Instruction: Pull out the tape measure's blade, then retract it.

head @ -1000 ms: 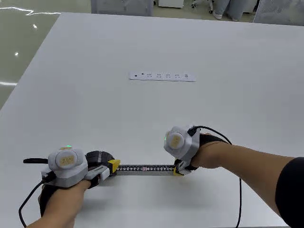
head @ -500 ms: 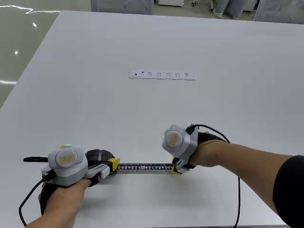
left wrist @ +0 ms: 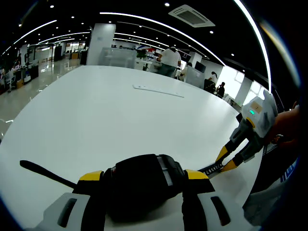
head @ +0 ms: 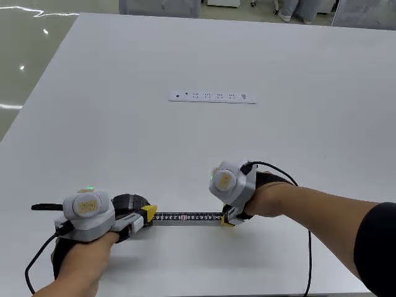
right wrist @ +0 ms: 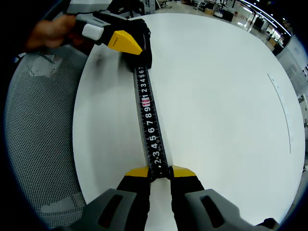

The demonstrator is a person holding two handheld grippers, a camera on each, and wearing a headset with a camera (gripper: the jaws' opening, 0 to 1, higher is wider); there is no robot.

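Note:
A black tape measure case point(head: 129, 205) lies on the white table point(head: 204, 148) at the near left, with my left gripper point(head: 145, 216) shut around it; its yellow-tipped fingers clamp the case point(left wrist: 139, 185) from both sides. The numbered blade point(head: 185, 217) runs flat to the right from the case. My right gripper point(head: 226, 220) is shut on the blade's end. Along that gripper's jaws, the blade point(right wrist: 148, 120) stretches away to the case point(right wrist: 139, 41), showing about 17 cm. The right gripper point(left wrist: 225, 162) appears at the right of the left gripper view.
A white power strip point(head: 212, 97) lies flat in the middle of the table, well beyond the grippers. The case's black wrist strap point(head: 46, 208) trails left. The table's near edge is close below both hands. People stand far off behind the table point(left wrist: 168, 57).
My right gripper has moved a little left toward the case, still holding the blade's end, so the exposed blade is slightly shorter. The left gripper and case stay put.

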